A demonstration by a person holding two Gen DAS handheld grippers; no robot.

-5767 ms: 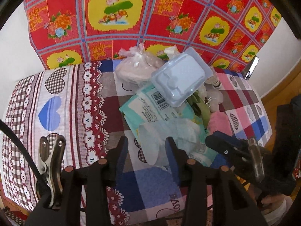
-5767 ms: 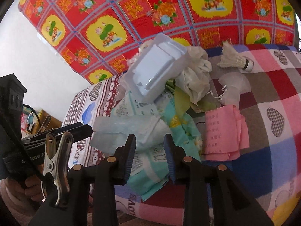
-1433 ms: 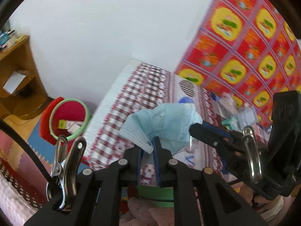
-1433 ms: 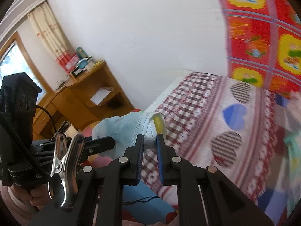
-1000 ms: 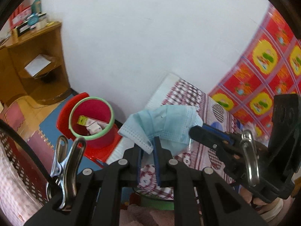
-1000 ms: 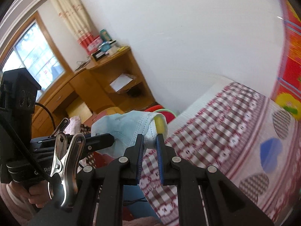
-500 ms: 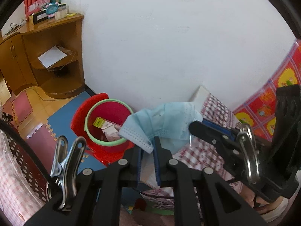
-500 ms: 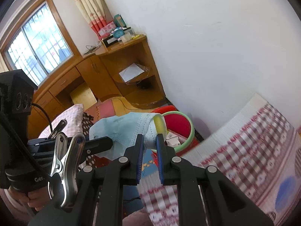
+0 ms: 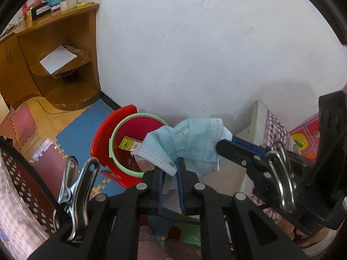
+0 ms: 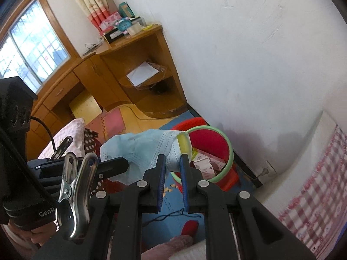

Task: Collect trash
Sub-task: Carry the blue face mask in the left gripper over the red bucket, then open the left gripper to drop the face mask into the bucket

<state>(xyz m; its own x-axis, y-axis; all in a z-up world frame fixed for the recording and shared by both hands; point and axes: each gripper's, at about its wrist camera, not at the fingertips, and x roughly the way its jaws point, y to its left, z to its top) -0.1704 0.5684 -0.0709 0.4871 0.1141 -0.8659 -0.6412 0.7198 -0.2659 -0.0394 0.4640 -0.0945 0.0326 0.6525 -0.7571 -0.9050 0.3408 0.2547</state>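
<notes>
The left gripper [image 9: 171, 173] and right gripper [image 10: 173, 162] each pinch an end of the blue face mask [image 9: 190, 143], held above the red bin [image 9: 130, 136] at 10 o'clock.

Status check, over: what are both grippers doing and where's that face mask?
Left gripper and right gripper both shut on the blue face mask. Mask hangs by the red bin, not over it. Nothing in the way.
</notes>
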